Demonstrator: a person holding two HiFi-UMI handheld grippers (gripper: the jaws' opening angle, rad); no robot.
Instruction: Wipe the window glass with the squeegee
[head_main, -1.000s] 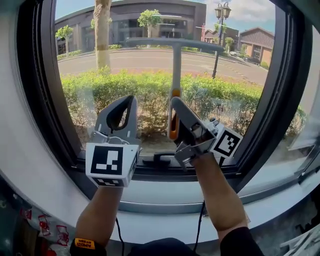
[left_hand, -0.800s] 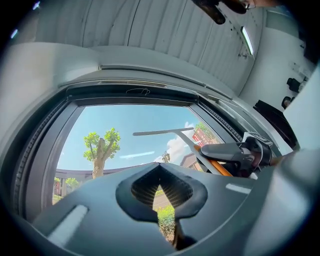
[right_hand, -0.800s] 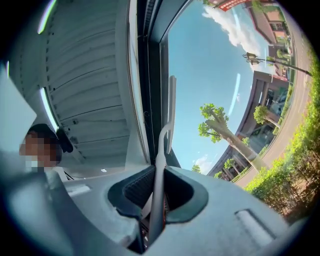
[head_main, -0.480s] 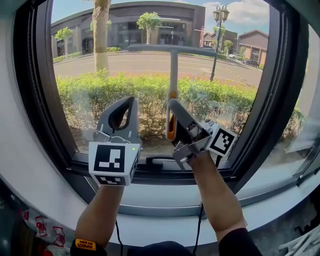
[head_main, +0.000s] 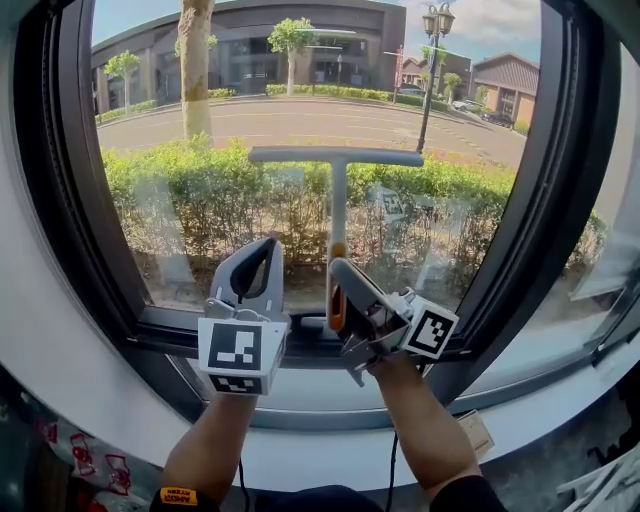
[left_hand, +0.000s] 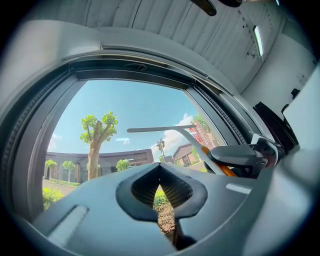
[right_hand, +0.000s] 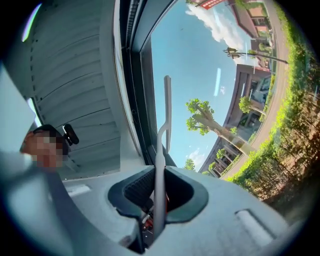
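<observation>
Right gripper (right_hand: 159, 197): pinching the squeegee (head_main: 338, 215) at its orange grip, low on the shaft so the long handle gives reach.
Left gripper (head_main: 258, 262): jaws pressed together on nothing, held just beside the right one, probably to stay out of the stroke.
Blade (head_main: 335, 156): level against the window glass (head_main: 200, 210), about mid-pane; the lower glass likely remains to be wiped.
Window frame (head_main: 565, 200): dark, bounding the stroke on each side.
Hedge (head_main: 170, 180): outdoors, beyond the pane.

Pale curved window sill (head_main: 320, 440) running below the left gripper (head_main: 258, 252) and right gripper (head_main: 337, 275), small tan card (head_main: 476, 434) flat on it, down-right of the right gripper
</observation>
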